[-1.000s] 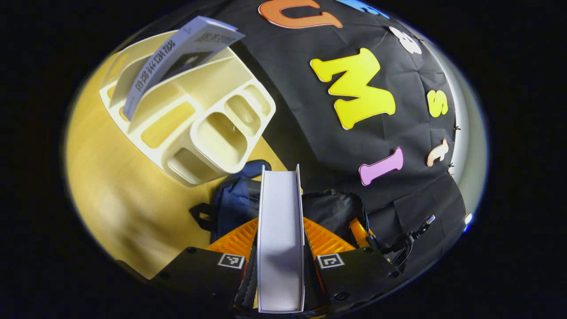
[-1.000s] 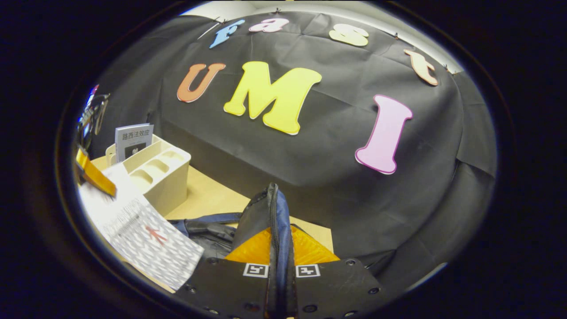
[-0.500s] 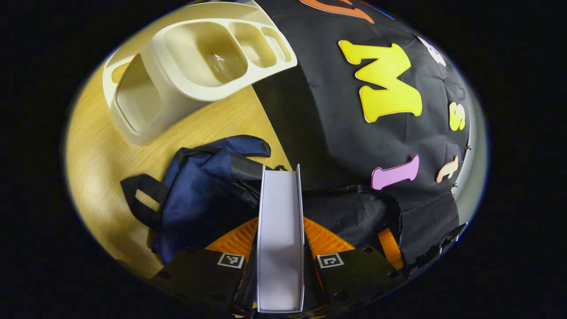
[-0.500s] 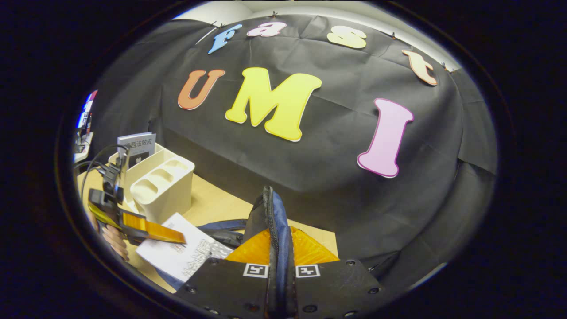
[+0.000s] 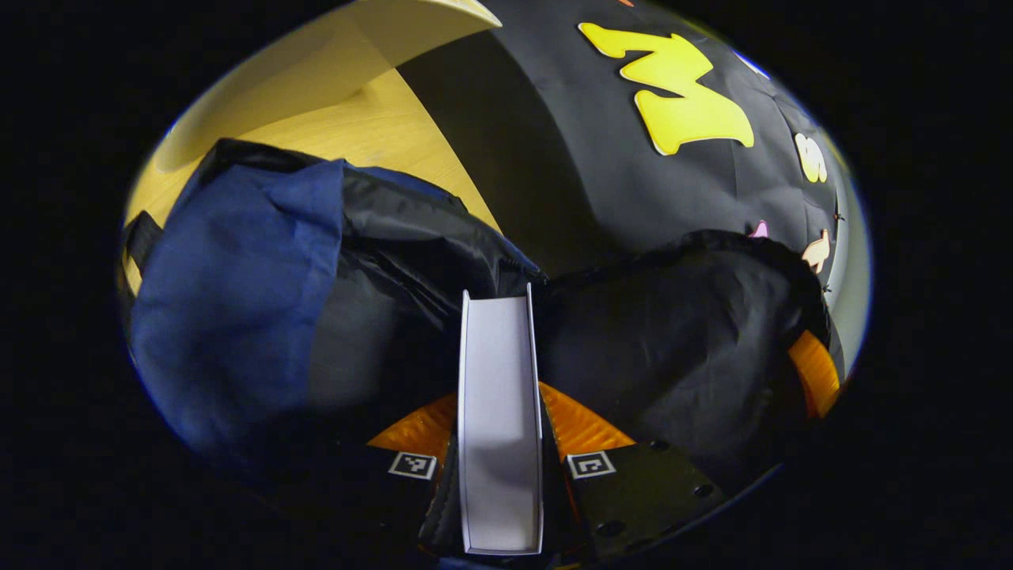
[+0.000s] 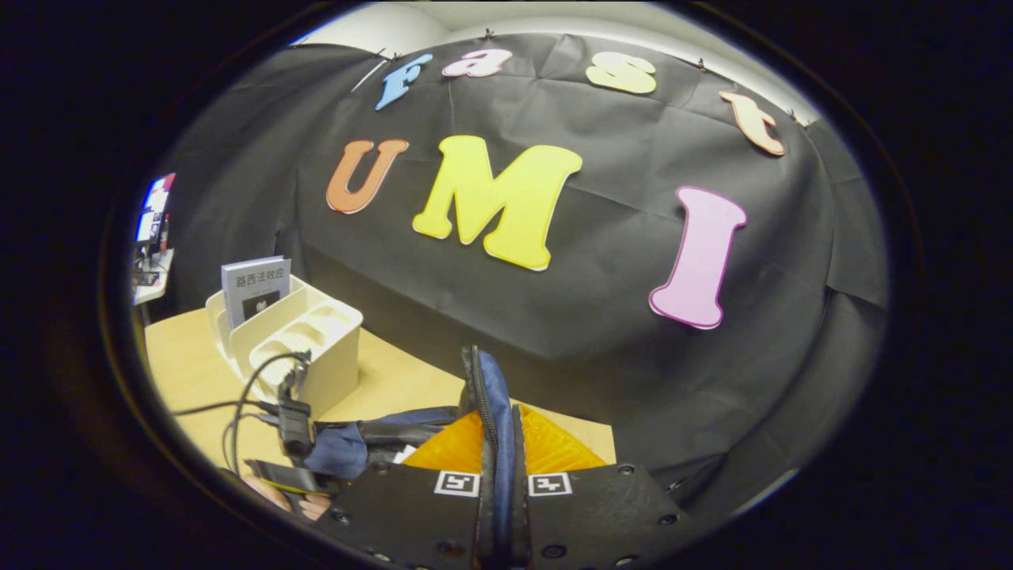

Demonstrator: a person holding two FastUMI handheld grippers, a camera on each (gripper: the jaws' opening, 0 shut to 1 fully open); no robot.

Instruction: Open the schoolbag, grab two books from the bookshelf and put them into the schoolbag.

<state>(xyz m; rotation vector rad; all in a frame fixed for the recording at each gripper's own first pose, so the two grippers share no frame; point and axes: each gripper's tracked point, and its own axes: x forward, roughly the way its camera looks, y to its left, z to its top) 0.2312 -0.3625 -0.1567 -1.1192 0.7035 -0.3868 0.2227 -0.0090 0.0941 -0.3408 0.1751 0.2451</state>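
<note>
Schoolbag (image 5: 237, 293) gapes just ahead of the left tool (image 5: 500, 419), which clamps a white book (image 5: 498, 412) at its mouth. Right tool (image 6: 498, 507) pinches the zipper edge (image 6: 492, 412), holding it up. Next: push deeper, then let go.

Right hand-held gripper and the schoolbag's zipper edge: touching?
Touching. In the right gripper view the right hand-held gripper is shut on the schoolbag's zipper edge: the blue fabric runs up between both orange fingers, with no gap.

Right gripper (image 6: 502, 443) pinches schoolbag (image 6: 491, 396) edge upright; book (image 6: 255, 286) stands in bookshelf (image 6: 297, 348).
</note>
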